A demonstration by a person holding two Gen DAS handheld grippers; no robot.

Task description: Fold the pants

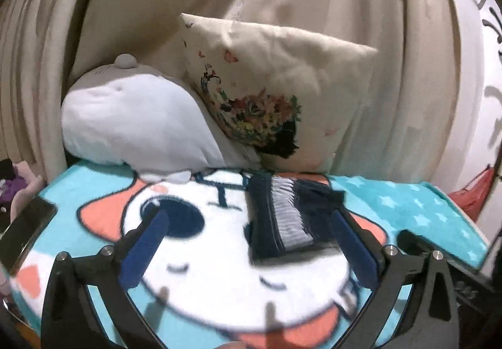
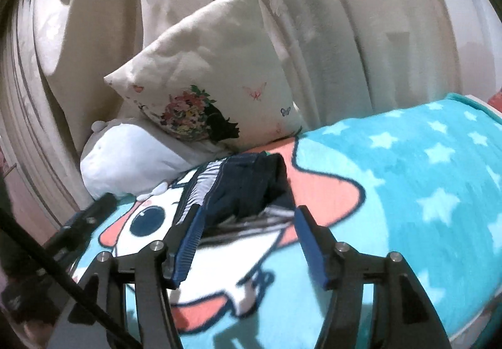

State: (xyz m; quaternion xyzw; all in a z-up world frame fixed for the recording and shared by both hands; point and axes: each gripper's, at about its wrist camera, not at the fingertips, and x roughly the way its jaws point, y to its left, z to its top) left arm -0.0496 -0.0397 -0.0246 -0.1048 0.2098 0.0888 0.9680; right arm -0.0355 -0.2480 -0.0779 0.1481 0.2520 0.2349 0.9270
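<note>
The pants (image 1: 282,214) lie folded in a small dark navy bundle with a grey-white striped band, on the cartoon blanket (image 1: 219,286). They also show in the right wrist view (image 2: 248,192). My left gripper (image 1: 251,217) is open and empty, just above the blanket, with the bundle near its right finger (image 1: 354,245). My right gripper (image 2: 248,217) is open and empty, its fingers either side of the bundle's near end. The other gripper's body shows at the right edge of the left view (image 1: 439,251) and at the left of the right view (image 2: 84,220).
A cream floral pillow (image 1: 269,88) and a white plush toy (image 1: 131,123) lean against beige curtains (image 1: 392,35) behind the blanket. A dark phone-like slab (image 1: 25,233) lies at the left edge. A red item (image 1: 470,195) sits at far right.
</note>
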